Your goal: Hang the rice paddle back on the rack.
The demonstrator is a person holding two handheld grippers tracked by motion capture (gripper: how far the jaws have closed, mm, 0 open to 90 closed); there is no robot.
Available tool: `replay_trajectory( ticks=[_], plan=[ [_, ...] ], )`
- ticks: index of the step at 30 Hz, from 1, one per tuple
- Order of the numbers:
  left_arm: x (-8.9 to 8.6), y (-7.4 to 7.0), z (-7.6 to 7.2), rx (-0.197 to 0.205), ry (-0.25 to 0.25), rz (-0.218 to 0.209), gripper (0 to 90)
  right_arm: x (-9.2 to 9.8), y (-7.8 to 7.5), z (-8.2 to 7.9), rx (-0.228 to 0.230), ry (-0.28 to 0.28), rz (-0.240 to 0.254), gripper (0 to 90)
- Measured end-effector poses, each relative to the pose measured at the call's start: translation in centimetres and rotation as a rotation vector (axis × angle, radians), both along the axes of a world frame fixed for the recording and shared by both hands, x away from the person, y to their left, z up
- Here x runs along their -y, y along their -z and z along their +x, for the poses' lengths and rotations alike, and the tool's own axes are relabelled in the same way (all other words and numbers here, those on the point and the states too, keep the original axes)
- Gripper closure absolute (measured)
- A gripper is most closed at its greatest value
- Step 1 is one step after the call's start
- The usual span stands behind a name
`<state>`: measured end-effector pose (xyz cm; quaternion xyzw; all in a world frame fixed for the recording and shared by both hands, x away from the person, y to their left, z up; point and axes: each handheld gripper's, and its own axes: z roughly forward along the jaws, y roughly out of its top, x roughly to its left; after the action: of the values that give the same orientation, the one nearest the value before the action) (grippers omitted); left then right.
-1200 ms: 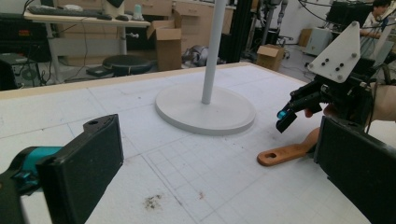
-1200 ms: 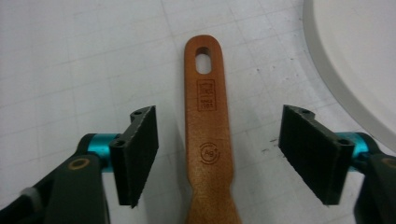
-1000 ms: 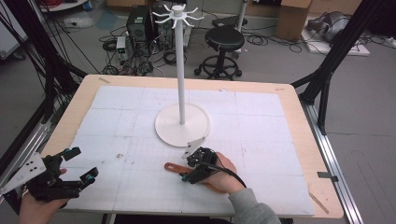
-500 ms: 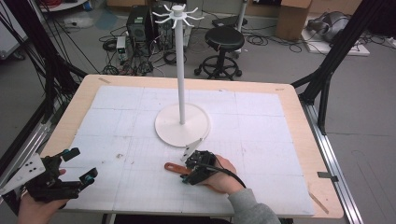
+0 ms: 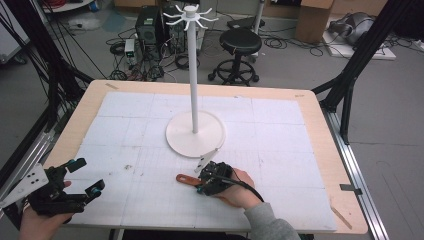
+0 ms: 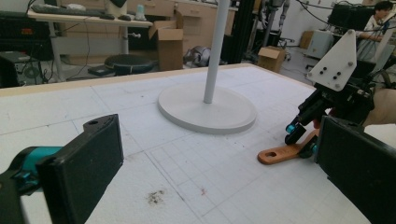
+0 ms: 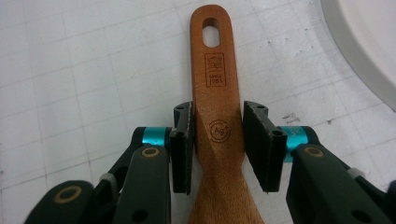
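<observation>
**Counter layout**

Counter (image 5: 320,150), covered by a gridded mat (image 5: 280,150). Stand (image 5: 195,134): on the mat at mid-counter, base flat, pole upright. Wooden spoon handle (image 5: 187,179): flat on the mat, in front of the stand's base, near the front edge. Right hand-held gripper (image 5: 204,186): on the mat just right of the handle's end, jaws either side of it. Left hand-held gripper (image 5: 85,176): front left corner, well apart from the handle. Stool (image 5: 241,42): on the floor behind the counter.

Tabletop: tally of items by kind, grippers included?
White hook stand: 1
Wooden utensil: 1
Handheld grippers: 2, left gripper and right gripper
Total: 4
</observation>
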<state>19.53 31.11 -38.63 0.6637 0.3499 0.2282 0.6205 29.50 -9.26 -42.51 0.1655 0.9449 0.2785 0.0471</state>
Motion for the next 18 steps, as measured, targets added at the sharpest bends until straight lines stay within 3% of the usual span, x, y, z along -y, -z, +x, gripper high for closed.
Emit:
replay_trajectory(
  ticks=[12,18],
  plan=[
    [-0.3,0.0,0.2,-0.003,0.001,-0.01,1.8,0.0,-0.4,-0.6,0.019,-0.01,0.008,64.9],
    [-0.3,-0.1,0.4,-0.001,0.002,-0.018,1.8,1.1,-1.8,-1.2,0.05,0.013,0.09,64.9]
  ],
)
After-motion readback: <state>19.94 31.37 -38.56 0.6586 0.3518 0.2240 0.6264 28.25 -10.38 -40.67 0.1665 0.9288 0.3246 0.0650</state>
